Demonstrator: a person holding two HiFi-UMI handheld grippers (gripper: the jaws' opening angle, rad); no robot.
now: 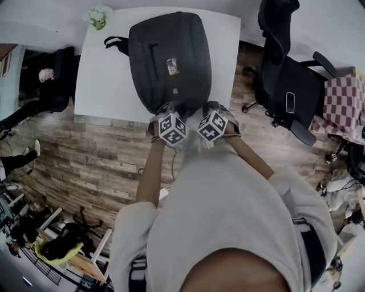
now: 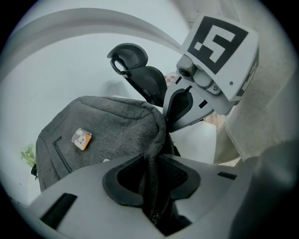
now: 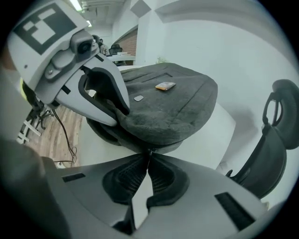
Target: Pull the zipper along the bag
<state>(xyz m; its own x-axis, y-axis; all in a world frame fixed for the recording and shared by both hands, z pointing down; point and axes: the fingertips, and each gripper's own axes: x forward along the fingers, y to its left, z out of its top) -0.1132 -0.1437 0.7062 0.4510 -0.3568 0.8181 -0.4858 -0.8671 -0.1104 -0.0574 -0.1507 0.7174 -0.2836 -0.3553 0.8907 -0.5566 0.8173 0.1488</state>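
bag [image 1: 165,40]: grey backpack lying flat on a white table [image 1: 102,68]; its near end sits at both pairs of jaws and the body stretches away beyond them

zipper [image 3: 149,152]: small dark pull at the bag's near lower edge, caught at the tips of the right jaws

right gripper [image 3: 148,162]: jaws all but together, tips pinched on the zipper; behind the tips a narrow gap between the pads shows bare table; the bag bulges just beyond and above the tips

left gripper [image 2: 152,176]: jaws partly apart, clamped on an upright fold of bag cloth that runs down between the pads; what lies at the foot of the fold is too dark to tell

the two grippers: just beside each other at the bag's near end, the left gripper's jaws to the left of the right jaws, the marker cubes [image 1: 173,129] side by side

tag [image 2: 81,139]: small, orange, on the bag's top face, beyond both pairs of jaws and left of the left jaws' line

chair [image 1: 285,85]: black office chair, past the bag from the left jaws, off to the right of the right jaws

plant [image 1: 98,16]: pale flowers at the table's far left corner, well beyond the jaws

floor [image 1: 102,154]: wood planks, below and left of the right jaws

checked cloth [image 1: 345,102]: red and white, well to the right of the right jaws, past the chair
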